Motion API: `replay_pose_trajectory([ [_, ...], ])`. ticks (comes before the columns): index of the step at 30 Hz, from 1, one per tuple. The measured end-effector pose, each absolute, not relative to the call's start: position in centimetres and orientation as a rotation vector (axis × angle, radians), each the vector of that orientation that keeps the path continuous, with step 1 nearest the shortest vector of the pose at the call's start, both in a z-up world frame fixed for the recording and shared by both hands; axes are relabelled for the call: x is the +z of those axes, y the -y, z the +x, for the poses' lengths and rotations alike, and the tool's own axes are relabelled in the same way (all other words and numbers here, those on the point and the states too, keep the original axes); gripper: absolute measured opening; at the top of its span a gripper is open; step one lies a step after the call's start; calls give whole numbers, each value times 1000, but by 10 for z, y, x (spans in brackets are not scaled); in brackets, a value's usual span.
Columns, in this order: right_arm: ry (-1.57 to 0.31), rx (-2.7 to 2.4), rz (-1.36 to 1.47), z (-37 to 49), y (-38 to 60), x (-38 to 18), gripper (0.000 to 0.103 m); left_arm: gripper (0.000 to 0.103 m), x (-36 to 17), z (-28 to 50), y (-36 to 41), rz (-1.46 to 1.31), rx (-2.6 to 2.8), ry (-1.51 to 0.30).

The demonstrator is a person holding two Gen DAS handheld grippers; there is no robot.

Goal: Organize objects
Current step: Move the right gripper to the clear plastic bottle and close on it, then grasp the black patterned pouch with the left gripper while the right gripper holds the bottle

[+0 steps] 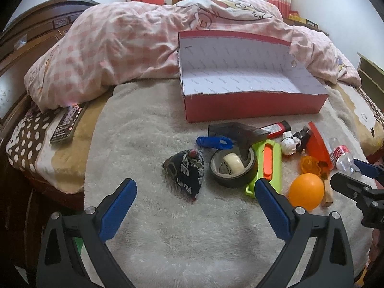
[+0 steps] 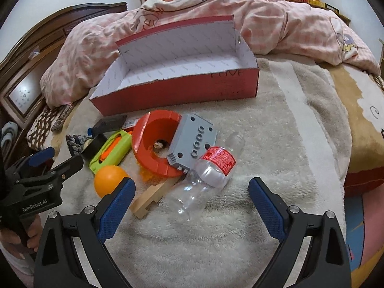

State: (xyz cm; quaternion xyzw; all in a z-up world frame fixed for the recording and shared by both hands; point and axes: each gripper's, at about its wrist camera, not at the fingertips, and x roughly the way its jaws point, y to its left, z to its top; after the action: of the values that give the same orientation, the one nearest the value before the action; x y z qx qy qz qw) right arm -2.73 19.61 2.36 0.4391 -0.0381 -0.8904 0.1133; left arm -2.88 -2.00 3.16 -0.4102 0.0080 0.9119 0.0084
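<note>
Hand-held gripper (image 2: 192, 189) agape; bottle (image 2: 206, 170) base under-blurred.

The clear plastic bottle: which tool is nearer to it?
Right. The clear plastic bottle lies just ahead of the open right tool, between its fingers' lines. The open left tool sits over by the dark patterned pouch, beyond the orange ball.

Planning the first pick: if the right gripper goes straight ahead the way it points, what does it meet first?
Probably the clear plastic bottle, lying on its side between the open right gripper fingers' line; depth is uncertain.
</note>
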Motion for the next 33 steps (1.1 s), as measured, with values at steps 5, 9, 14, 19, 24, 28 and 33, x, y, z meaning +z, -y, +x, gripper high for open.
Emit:
replay_pose_trajectory([
  [5, 130, -2632, 1278, -29, -203, 22, 83, 100, 26, -31, 25, -1294, 2843, 8],
  [9, 150, -2644, 1265, -30, -210, 22, 67, 100, 25, -32, 30, -1293, 2848, 28],
  [14, 122, -2686, 1270, -28, -221, 20, 36, 100, 26, -33, 36, -1286, 2872, 24],
  [19, 120, -2677, 1285, -31, -224, 14, 34, 100, 23, -37, 42, -1305, 2882, 25],
  [24, 78, -2685, 1278, -32, -221, 13, 34, 99, 22, -38, 51, -1301, 2891, 28],
  [28, 78, -2681, 1281, -37, -220, 13, 34, 98, 20, -45, 53, -1297, 2888, 0],
  [33, 34, -2688, 1296, -43, -216, 13, 34, 97, 12, -60, 51, -1337, 2857, -34],
])
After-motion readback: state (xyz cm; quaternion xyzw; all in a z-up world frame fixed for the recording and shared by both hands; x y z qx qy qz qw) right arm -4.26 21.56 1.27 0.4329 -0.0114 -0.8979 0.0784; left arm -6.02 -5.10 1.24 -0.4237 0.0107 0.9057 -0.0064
